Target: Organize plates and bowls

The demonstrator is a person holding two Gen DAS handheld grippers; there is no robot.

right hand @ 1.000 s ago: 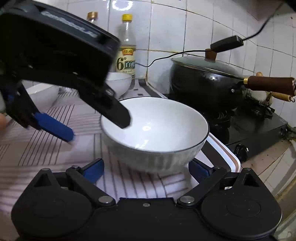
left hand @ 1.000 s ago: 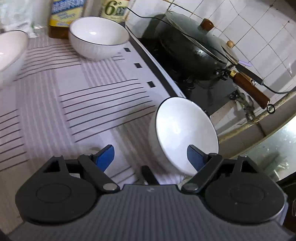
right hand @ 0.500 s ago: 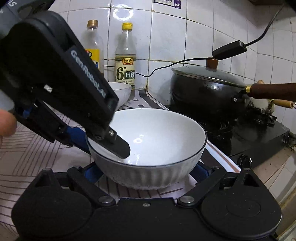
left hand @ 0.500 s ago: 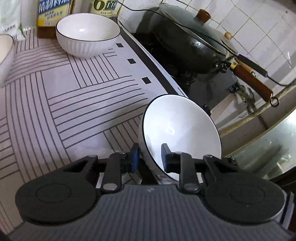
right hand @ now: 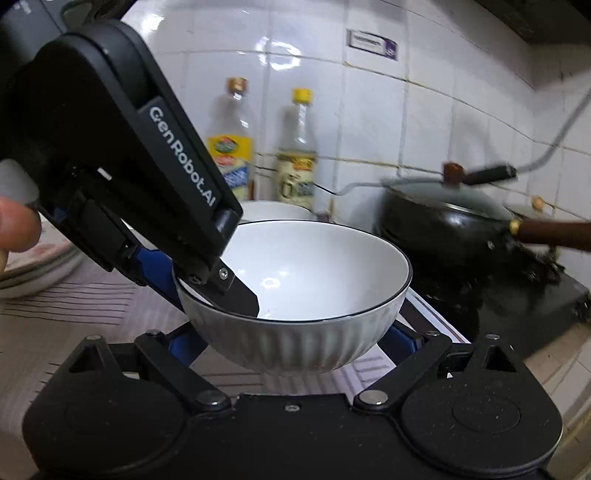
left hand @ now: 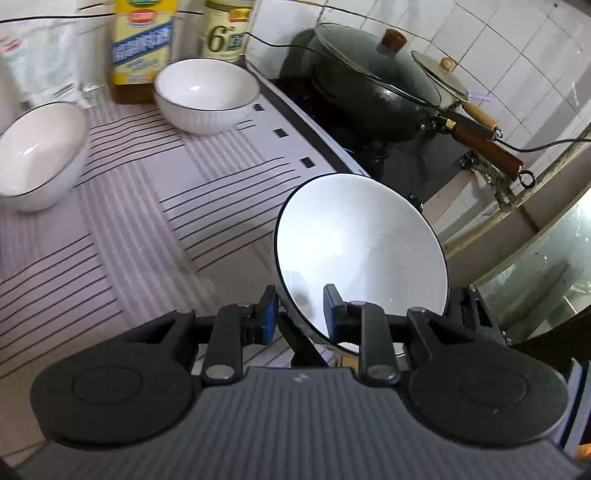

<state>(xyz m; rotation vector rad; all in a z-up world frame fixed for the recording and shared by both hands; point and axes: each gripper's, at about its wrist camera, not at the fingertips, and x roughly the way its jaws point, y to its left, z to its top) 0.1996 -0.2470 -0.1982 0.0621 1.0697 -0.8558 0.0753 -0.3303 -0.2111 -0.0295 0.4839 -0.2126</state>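
Gripped bowl (left hand: 360, 254) overhangs counter edge

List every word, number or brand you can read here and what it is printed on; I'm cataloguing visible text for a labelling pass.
"GenRobot.AI": white lettering on the black left gripper, which is clamped on the rim of the white ribbed bowl.
"6°": label of the clear vinegar bottle with the yellow cap.
Yellow-labelled oil bottle: its print is too blurred to read.
Purple-and-white sticker on the wall tiles: too small to read.
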